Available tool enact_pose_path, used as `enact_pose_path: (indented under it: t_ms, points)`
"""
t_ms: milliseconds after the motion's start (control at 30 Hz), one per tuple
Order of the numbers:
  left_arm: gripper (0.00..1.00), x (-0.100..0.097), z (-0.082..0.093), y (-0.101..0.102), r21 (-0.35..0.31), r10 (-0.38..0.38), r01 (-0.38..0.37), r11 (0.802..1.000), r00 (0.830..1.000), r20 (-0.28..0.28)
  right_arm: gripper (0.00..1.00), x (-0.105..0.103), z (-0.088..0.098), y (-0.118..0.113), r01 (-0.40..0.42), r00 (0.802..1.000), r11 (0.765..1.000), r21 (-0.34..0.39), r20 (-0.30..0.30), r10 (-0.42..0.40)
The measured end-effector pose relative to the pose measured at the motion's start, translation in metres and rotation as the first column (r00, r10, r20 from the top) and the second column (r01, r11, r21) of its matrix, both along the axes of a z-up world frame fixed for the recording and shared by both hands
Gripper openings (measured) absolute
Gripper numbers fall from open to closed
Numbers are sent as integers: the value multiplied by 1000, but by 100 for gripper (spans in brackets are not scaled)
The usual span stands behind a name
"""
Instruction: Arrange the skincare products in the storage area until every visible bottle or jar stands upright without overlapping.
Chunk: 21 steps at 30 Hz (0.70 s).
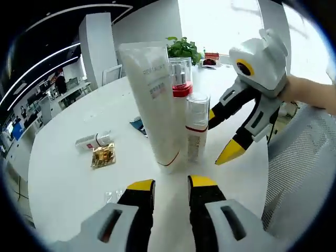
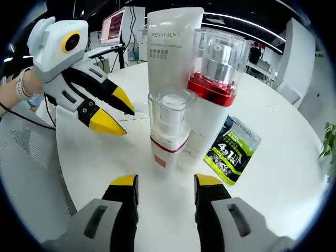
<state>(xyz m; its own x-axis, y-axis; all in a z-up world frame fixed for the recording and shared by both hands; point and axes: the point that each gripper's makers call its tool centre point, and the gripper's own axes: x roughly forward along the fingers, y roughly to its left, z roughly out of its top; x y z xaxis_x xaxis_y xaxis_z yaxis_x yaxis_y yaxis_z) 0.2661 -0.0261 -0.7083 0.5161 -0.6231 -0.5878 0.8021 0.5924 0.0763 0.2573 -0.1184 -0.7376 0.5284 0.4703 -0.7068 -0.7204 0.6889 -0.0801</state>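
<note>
Three products stand upright close together on the white round table (image 1: 68, 178): a tall white tube (image 1: 155, 100), a bottle with a red band and clear cap (image 1: 181, 79), and a shorter clear-capped bottle (image 1: 197, 128). A small white bottle (image 1: 93, 140) lies on its side further left. My left gripper (image 1: 171, 184) is open just short of the tube's base. My right gripper (image 1: 220, 134) hovers open beside the short bottle. In the right gripper view the tube (image 2: 173, 47), red-band bottle (image 2: 215, 100) and short bottle (image 2: 169, 131) stand ahead of my open right gripper (image 2: 167, 181); the left gripper (image 2: 118, 113) is at the left.
A gold sachet (image 1: 103, 155) lies by the fallen bottle. A black-and-green sachet (image 2: 231, 149) lies flat beside the standing bottles. A potted plant (image 1: 184, 48) sits at the table's far edge. A grey mesh chair (image 1: 299, 173) stands at the table's side. Desks and monitors fill the background.
</note>
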Motion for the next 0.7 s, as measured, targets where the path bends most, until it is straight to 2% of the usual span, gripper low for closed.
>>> enact_pose_path:
  t_ms: [133, 367, 500, 700]
  points:
    - [26, -1, 5, 9, -16, 33, -33, 999, 999, 2, 58, 0, 4, -2, 23, 1000, 1000, 0, 14, -23]
    - [41, 0, 15, 17, -60, 90, -88, 994, 996, 21, 89, 4, 14, -9, 85, 995, 996, 26, 52, -86]
    - [50, 0, 20, 18, -82, 109, -107, 991, 994, 19, 94, 6, 21, -6, 89, 993, 994, 68, 69, -93]
    - [59, 1, 31, 18, -121, 123, -117, 986, 992, 40, 99, 5, 22, -5, 81, 994, 993, 83, 71, -87]
